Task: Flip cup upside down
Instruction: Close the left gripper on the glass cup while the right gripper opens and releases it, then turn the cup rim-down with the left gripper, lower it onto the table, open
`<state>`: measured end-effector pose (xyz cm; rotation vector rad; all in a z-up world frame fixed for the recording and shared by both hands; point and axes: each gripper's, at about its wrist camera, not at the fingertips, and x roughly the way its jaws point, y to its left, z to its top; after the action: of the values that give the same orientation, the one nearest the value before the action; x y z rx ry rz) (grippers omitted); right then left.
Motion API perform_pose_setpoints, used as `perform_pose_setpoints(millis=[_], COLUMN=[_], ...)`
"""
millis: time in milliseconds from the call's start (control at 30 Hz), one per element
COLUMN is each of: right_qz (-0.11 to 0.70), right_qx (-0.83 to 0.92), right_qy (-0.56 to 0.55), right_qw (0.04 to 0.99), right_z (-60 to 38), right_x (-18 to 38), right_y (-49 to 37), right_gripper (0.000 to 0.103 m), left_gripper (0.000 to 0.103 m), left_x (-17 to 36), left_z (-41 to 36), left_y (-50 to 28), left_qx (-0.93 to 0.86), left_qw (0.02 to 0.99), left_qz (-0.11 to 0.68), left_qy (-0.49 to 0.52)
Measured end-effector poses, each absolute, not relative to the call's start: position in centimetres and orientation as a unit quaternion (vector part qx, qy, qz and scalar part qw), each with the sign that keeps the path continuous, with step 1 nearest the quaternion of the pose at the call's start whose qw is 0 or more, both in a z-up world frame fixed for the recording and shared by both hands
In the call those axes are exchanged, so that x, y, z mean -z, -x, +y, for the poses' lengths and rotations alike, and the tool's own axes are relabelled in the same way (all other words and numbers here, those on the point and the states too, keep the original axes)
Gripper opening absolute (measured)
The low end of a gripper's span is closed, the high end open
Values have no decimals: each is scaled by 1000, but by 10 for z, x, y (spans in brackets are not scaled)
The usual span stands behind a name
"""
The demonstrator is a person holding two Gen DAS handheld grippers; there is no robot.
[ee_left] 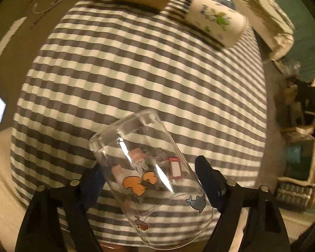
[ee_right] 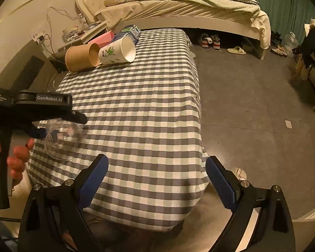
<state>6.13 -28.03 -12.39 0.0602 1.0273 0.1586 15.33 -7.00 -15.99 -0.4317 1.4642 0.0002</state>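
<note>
Our left tongs point(ee_left: 151, 180) grip the clear cup point(ee_left: 149, 172), tilted mid-flip, base toward eleven o'clock; setting it rim-down remains; right tongs point(ee_right: 157, 180) gape wide, empty.

L gripper point(ee_left: 149, 180) fingers clamped, apparently tilted; R gripper point(ee_right: 157, 178) jaws wide apart, nothing between.

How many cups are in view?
3: a clear cup in the left gripper; a brown cup and a white cup lying at the table's far end.

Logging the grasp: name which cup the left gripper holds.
The clear sticker-covered cup, tilted between the left gripper. The brown cup and white printed cup lie sideways at the table's far end.
</note>
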Motion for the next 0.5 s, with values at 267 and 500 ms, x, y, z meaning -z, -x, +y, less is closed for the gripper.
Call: perform_pose_setpoints(millis=[267, 500], right_qz=[484, 495], right_qx=[-67, -63], right_qy=[-26, -21], right_qw=[872, 867], right_z=[-277, -270], right_x=[118, 130], right_y=[-57, -56], right_gripper=[94, 94], left_gripper=[69, 67], left_x=[120, 107], left_z=[-92, -100], left_y=[-150, -169], left_qx=[34, 10], left_qw=[785, 879], left_qz=[602, 475], left_qy=[143, 38])
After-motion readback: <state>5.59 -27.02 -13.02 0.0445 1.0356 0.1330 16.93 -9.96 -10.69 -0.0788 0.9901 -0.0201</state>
